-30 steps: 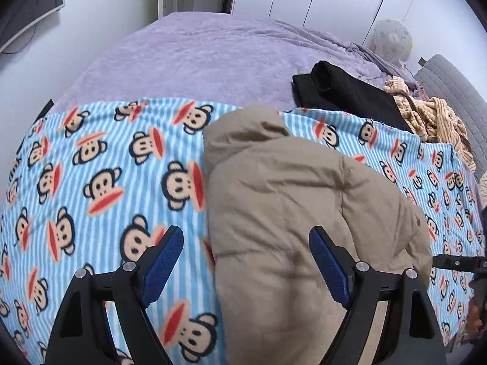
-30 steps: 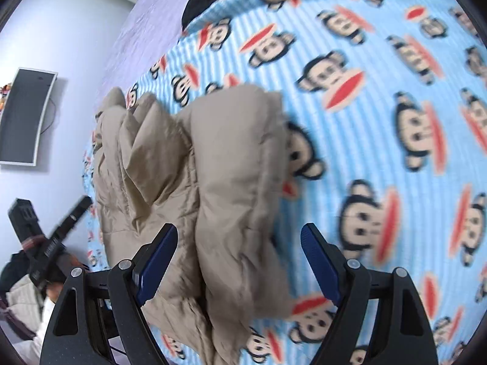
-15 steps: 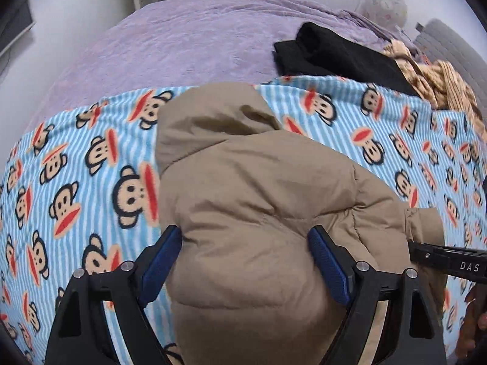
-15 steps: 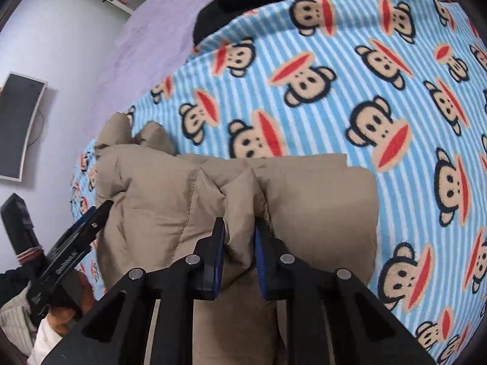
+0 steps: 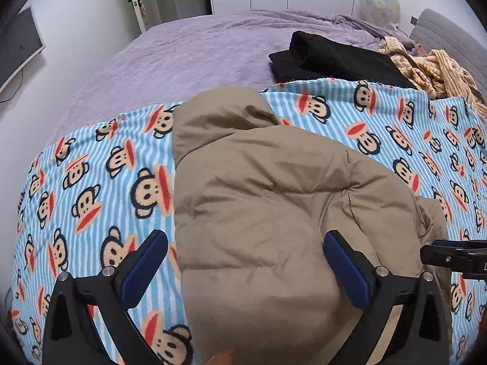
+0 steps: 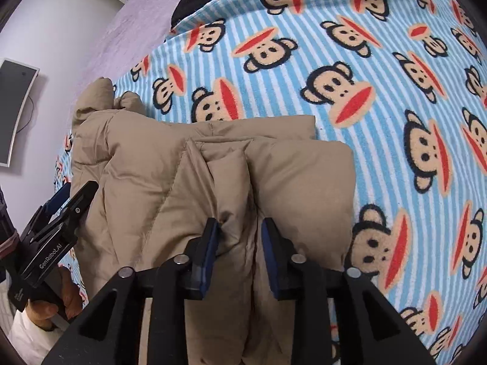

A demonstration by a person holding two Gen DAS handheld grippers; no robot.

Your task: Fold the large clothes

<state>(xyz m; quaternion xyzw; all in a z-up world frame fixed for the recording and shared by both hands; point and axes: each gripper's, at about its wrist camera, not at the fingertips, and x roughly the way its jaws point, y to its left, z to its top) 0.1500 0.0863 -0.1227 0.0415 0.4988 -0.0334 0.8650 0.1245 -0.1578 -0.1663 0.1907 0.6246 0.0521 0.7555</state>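
Note:
A tan padded jacket lies folded in a bundle on a blue striped monkey-print blanket. Its hood end points toward the far side of the bed. My left gripper is open, its blue pads on either side of the jacket's near end. In the right wrist view the jacket fills the middle, and my right gripper has a ridge of its fabric between the pads, with the jaws a little apart. The left gripper also shows at that view's left edge.
The blanket lies on a bed with a purple cover. A black garment and a yellow striped garment lie at the far right. A dark screen hangs on the left wall.
My right gripper closed on a ridge of the jacket and has now loosened a little. My left gripper moved over the jacket, still open.

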